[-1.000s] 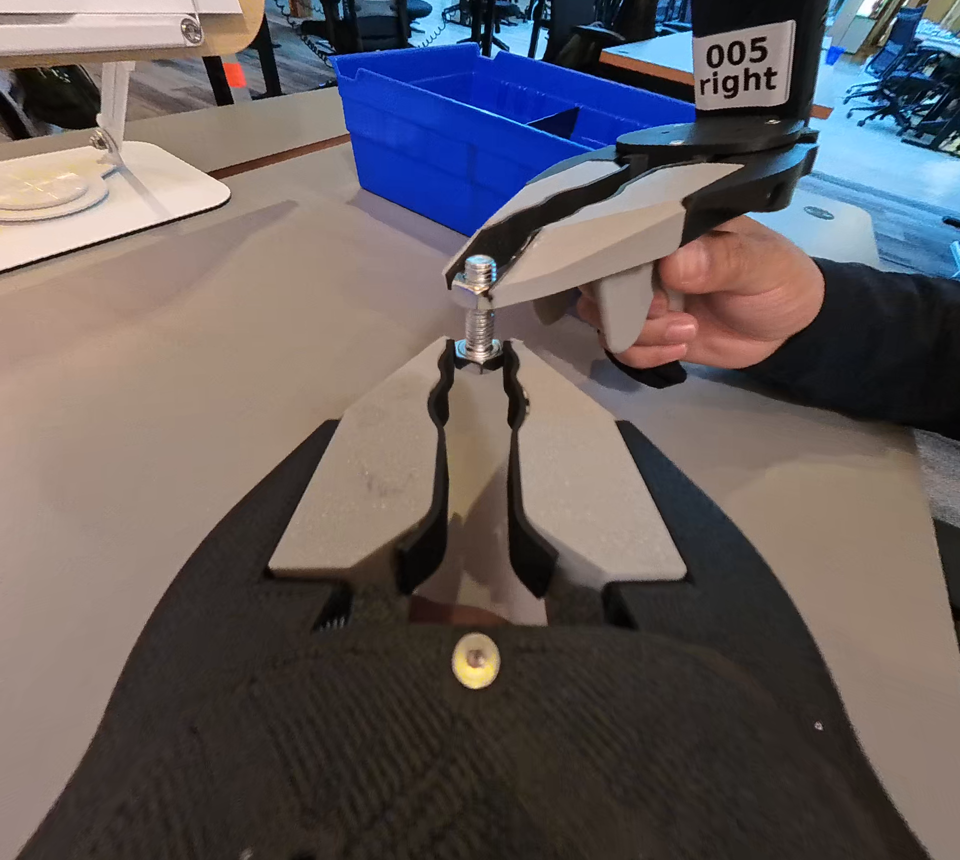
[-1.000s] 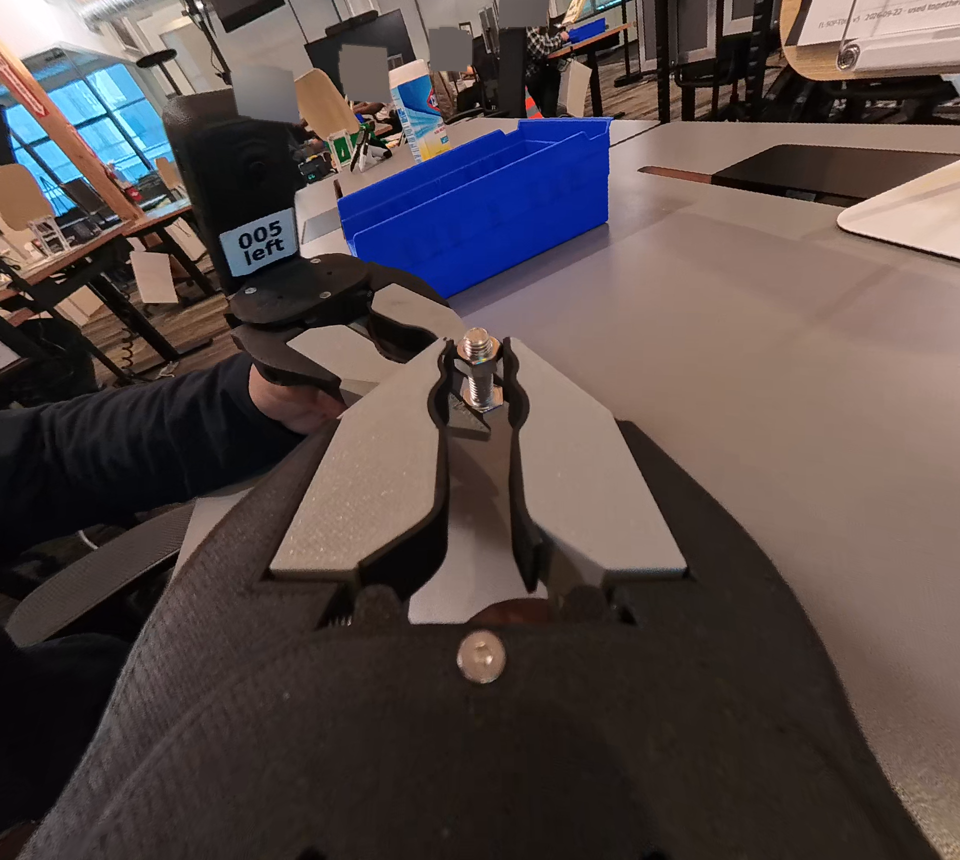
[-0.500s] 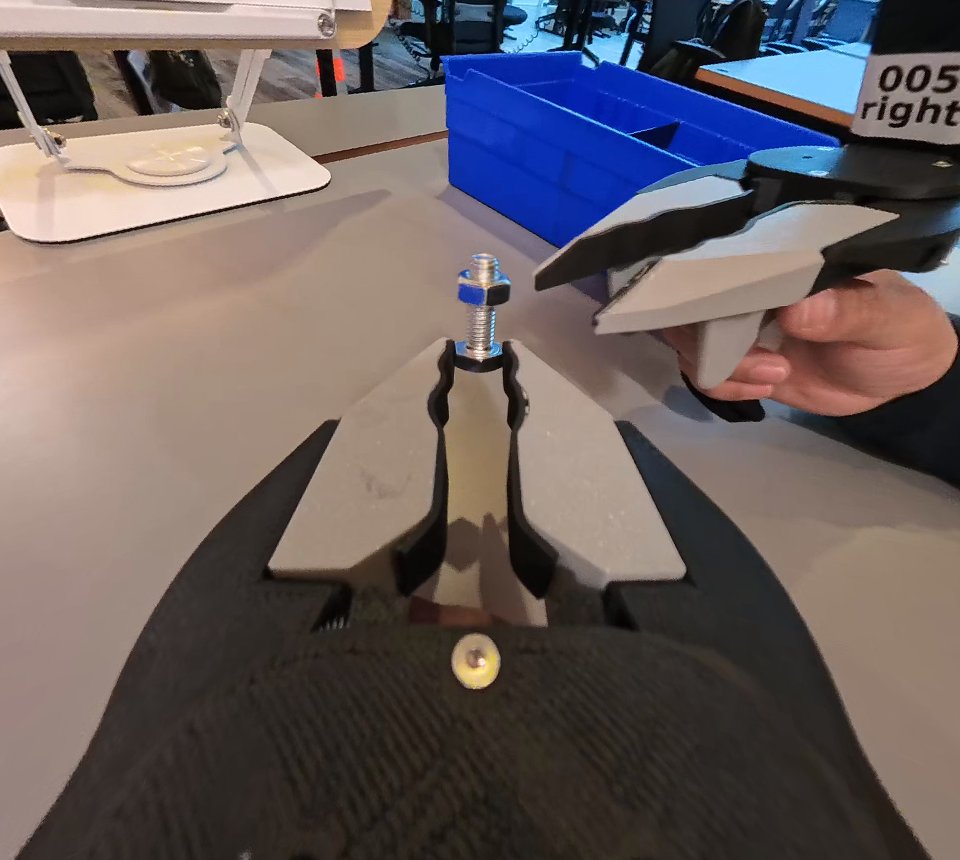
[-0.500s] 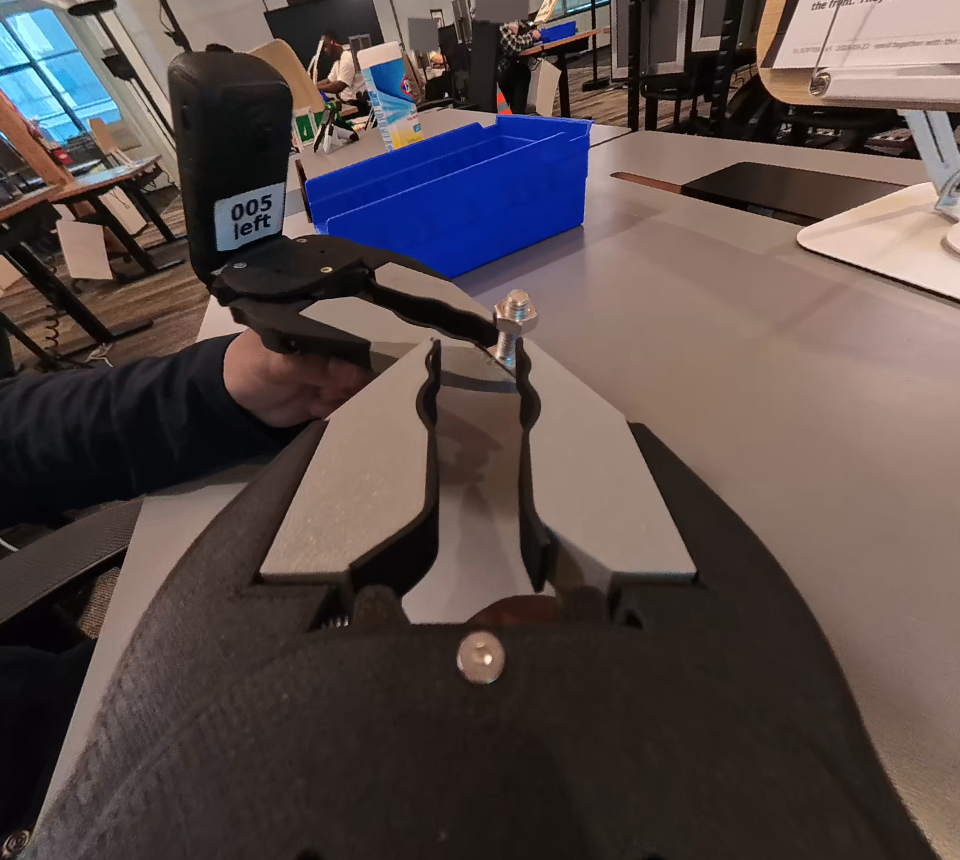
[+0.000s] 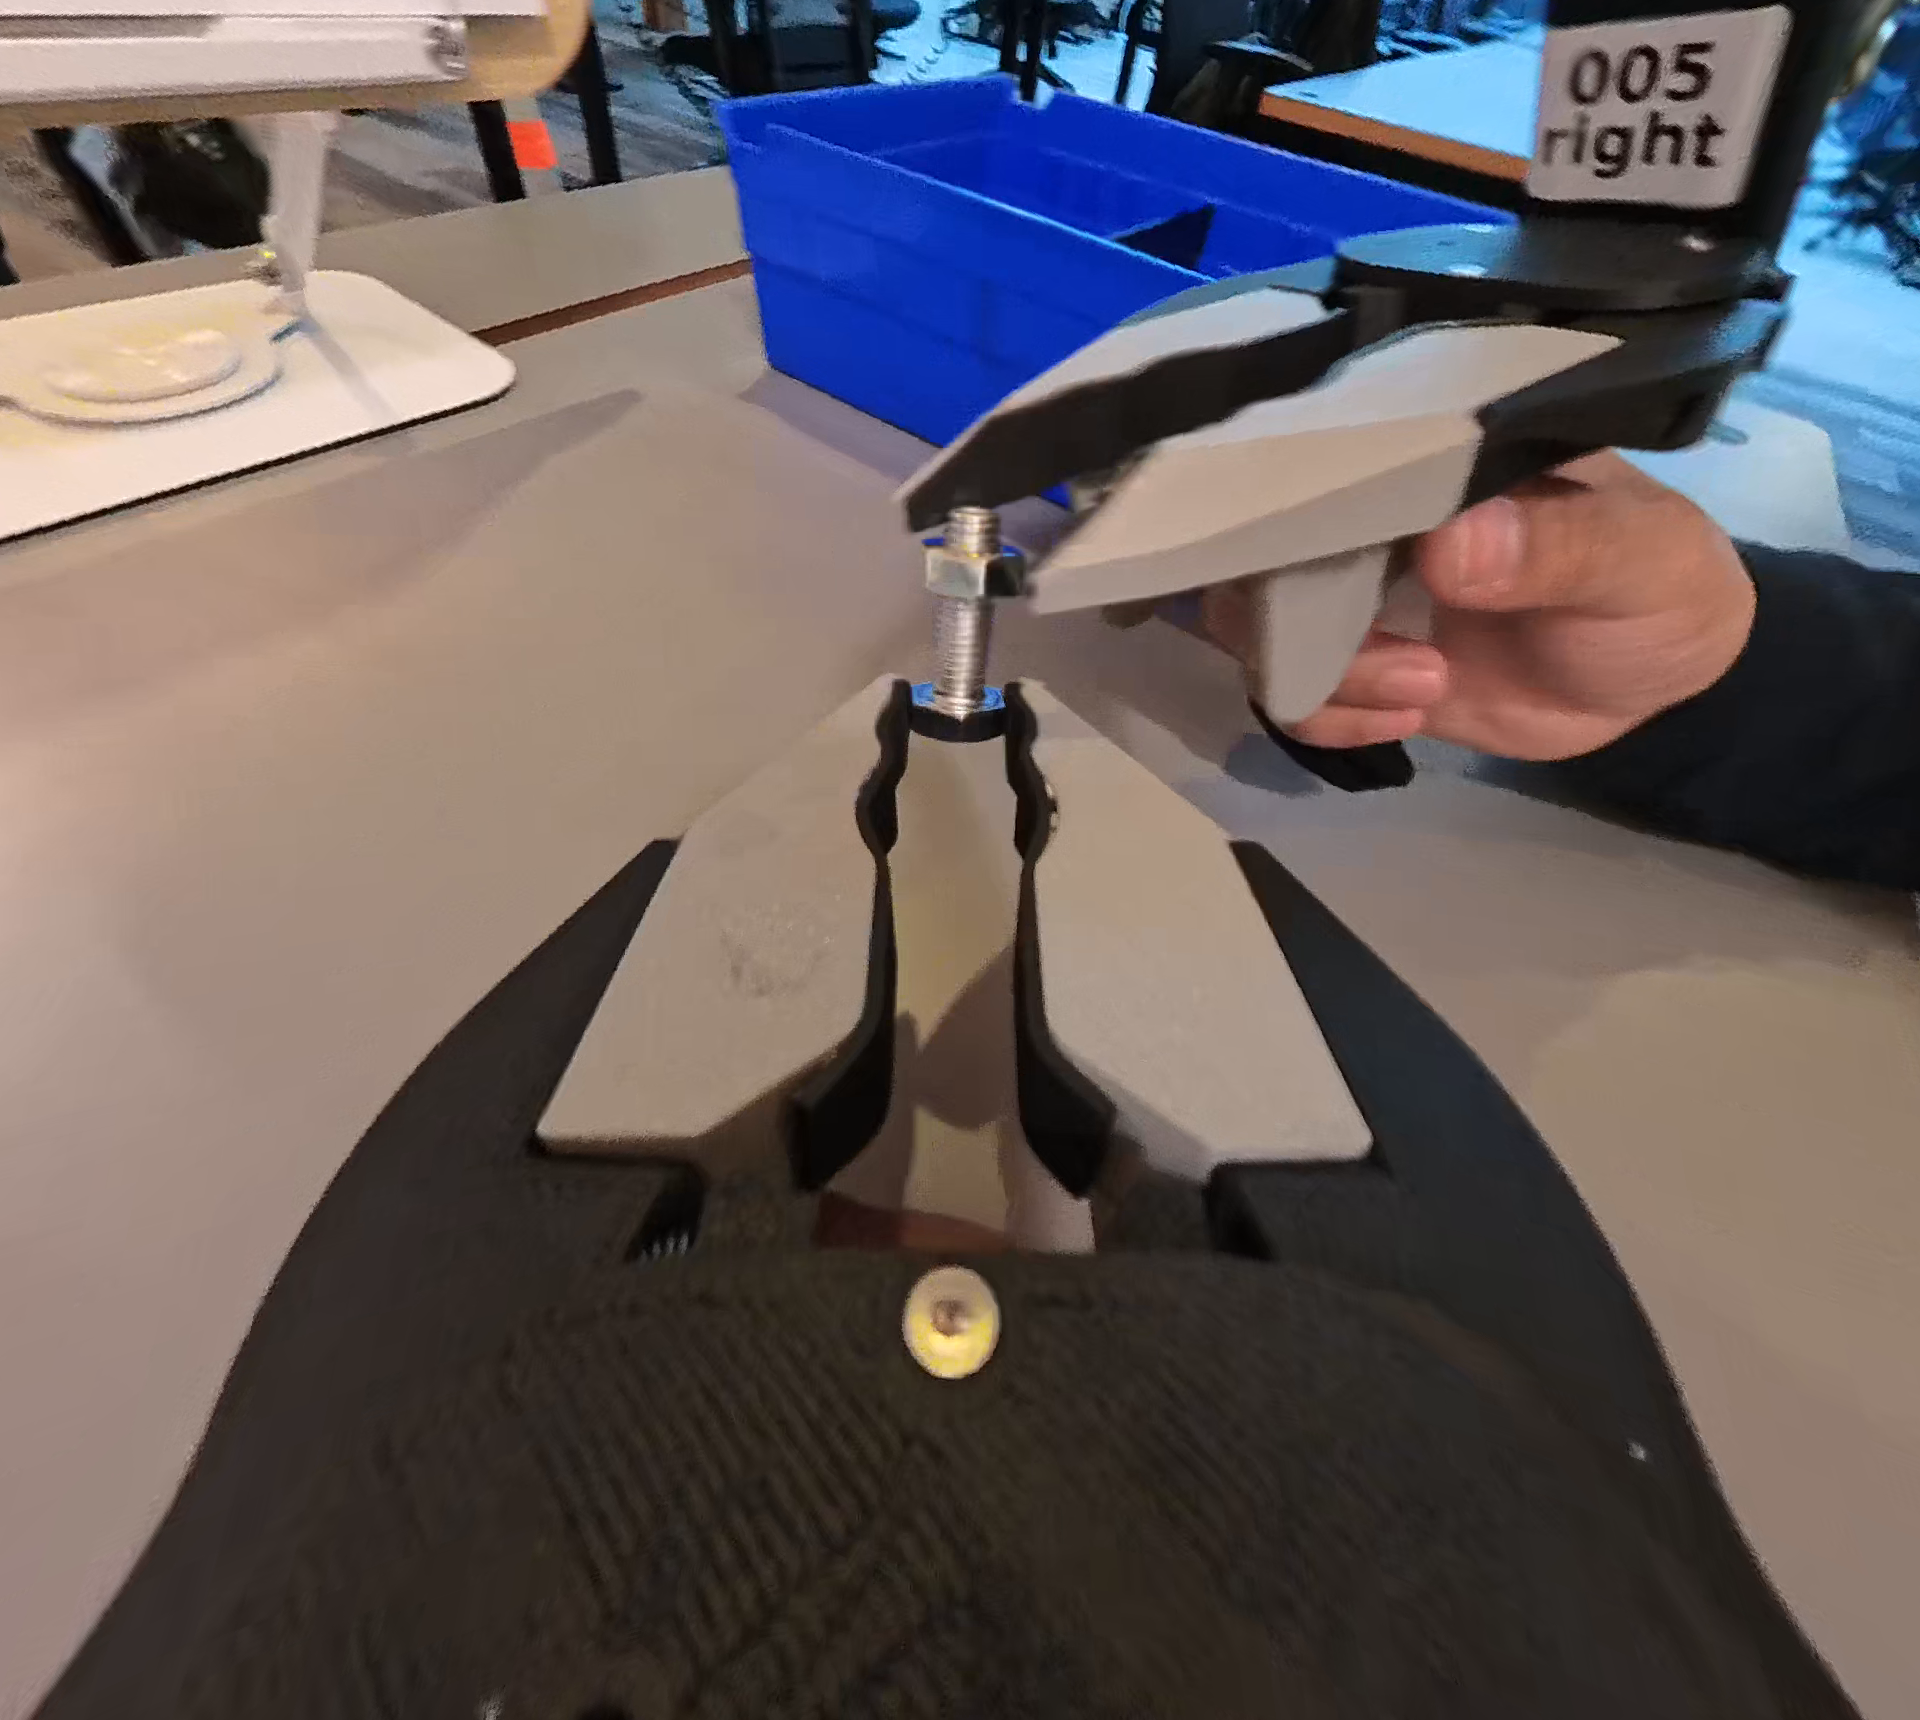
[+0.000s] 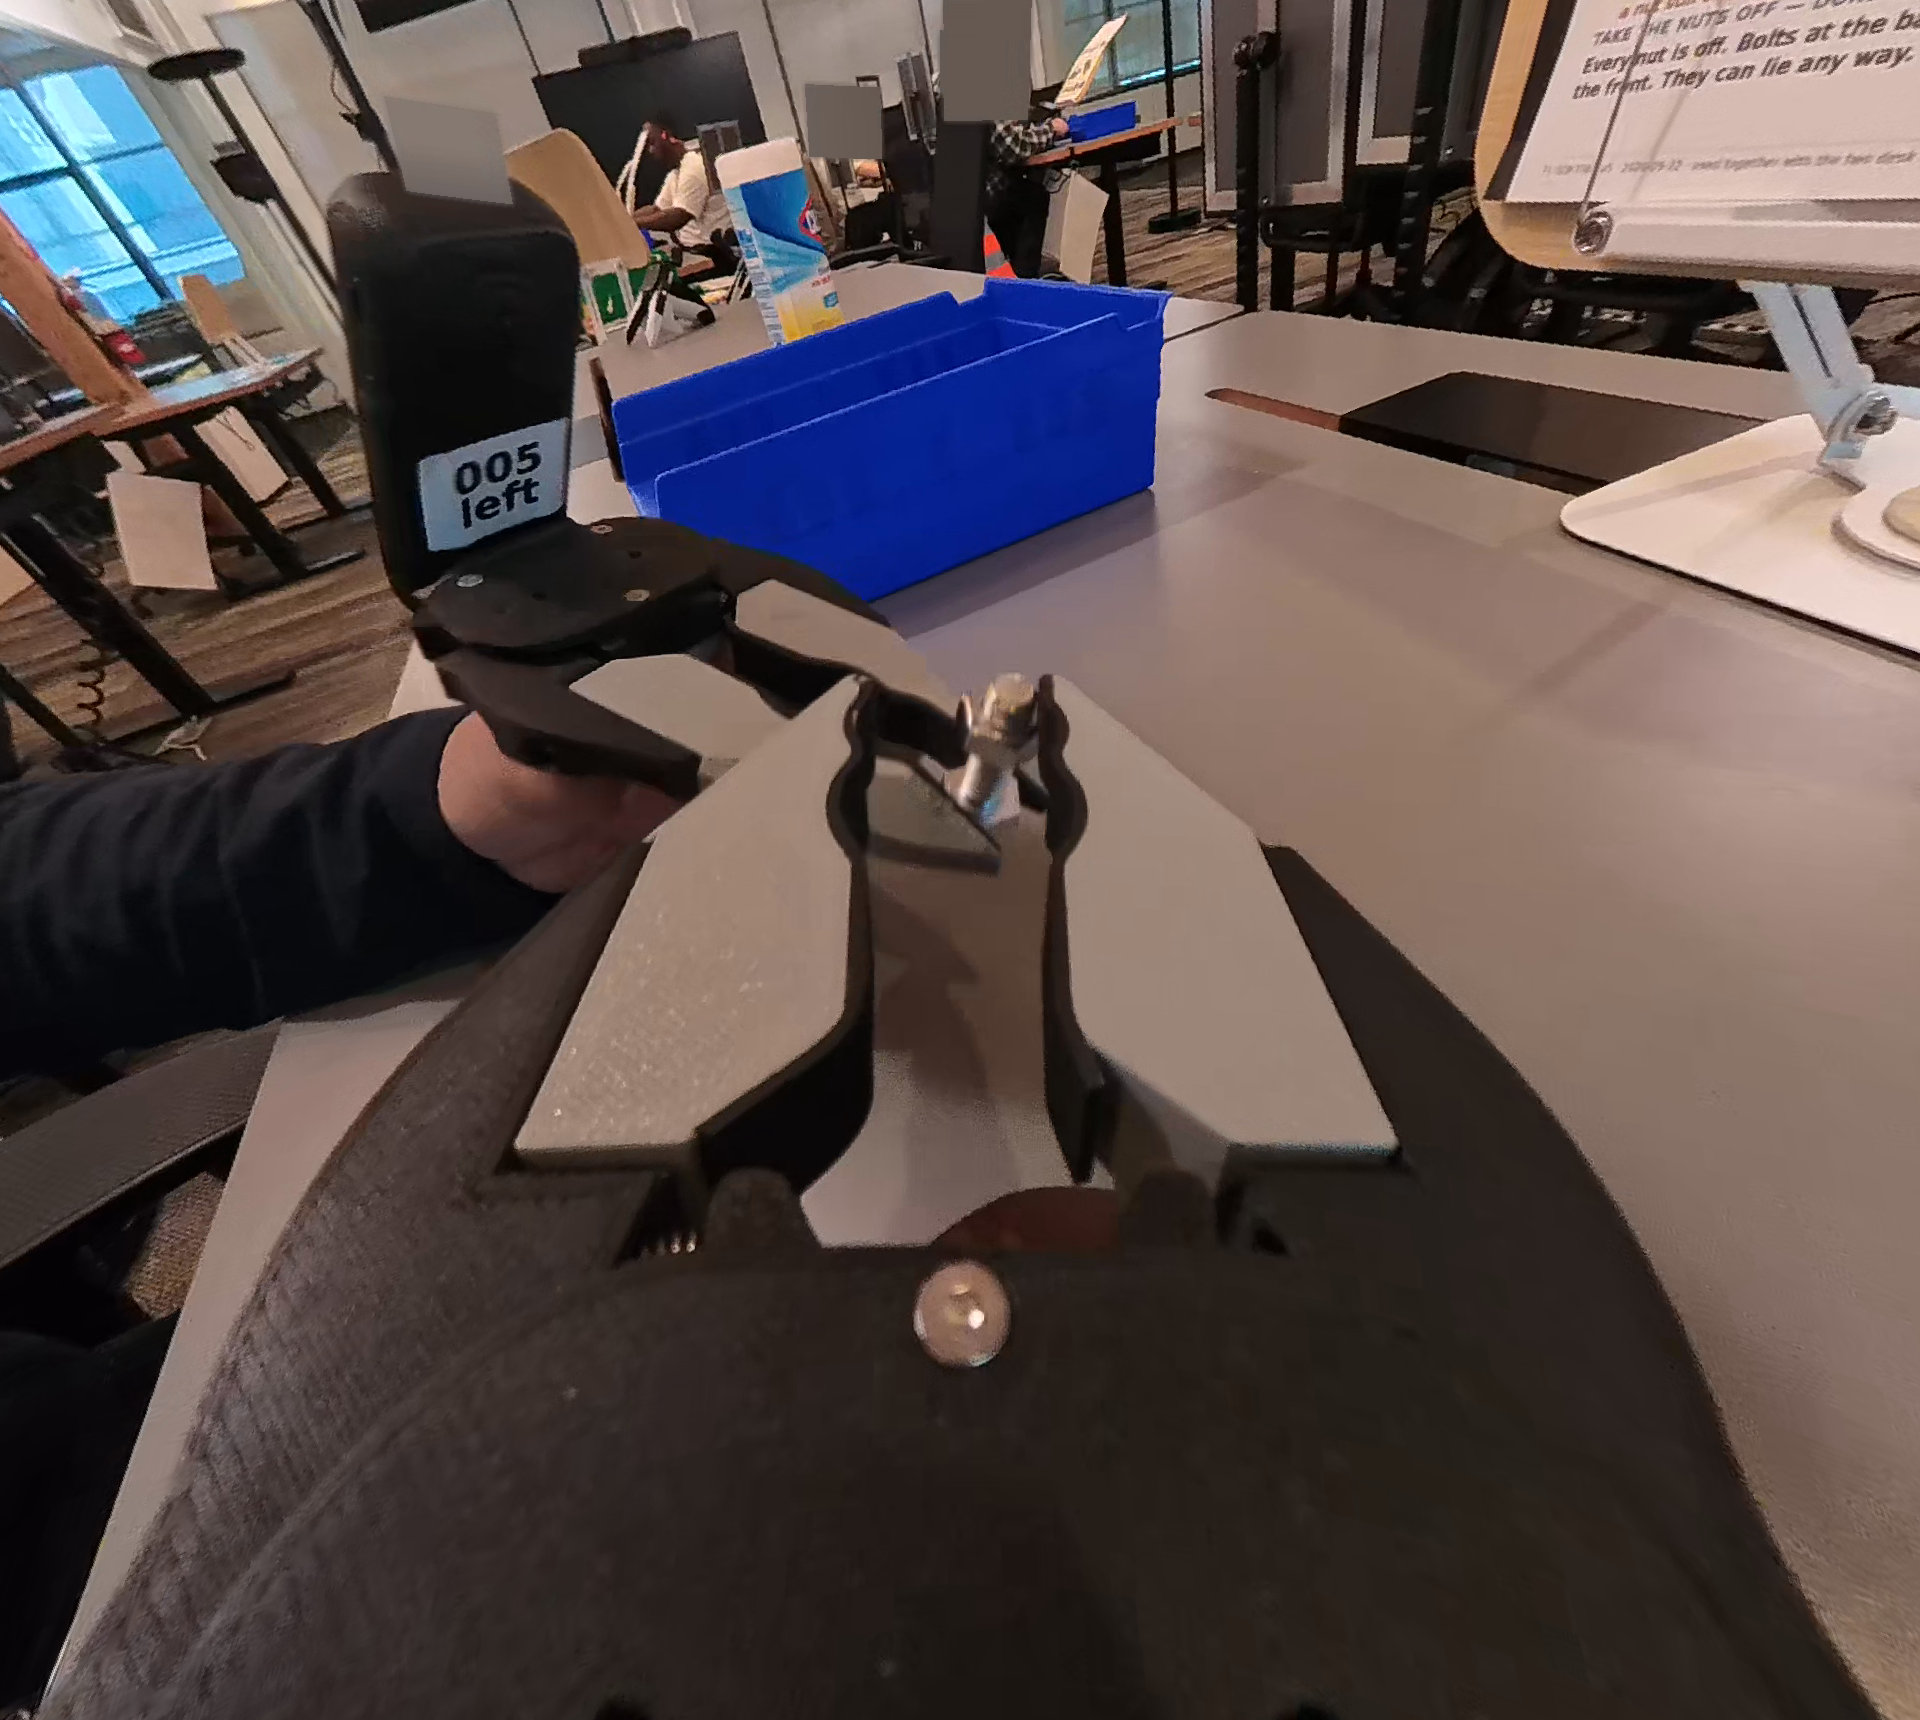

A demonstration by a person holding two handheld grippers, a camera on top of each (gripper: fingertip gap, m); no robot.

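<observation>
Steel bolt [image 5: 958, 631] upright, head in left gripper [image 5: 956, 714]

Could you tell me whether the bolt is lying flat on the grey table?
No, the bolt stands upright above the table, its head gripped by the left tongs.

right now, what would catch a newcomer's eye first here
The upright bolt, its head pinched in the left gripper at centre. The right gripper reaches in from the right, jaws around the nut near the bolt's top. Behind them a bright blue bin sits on the grey table.
</observation>
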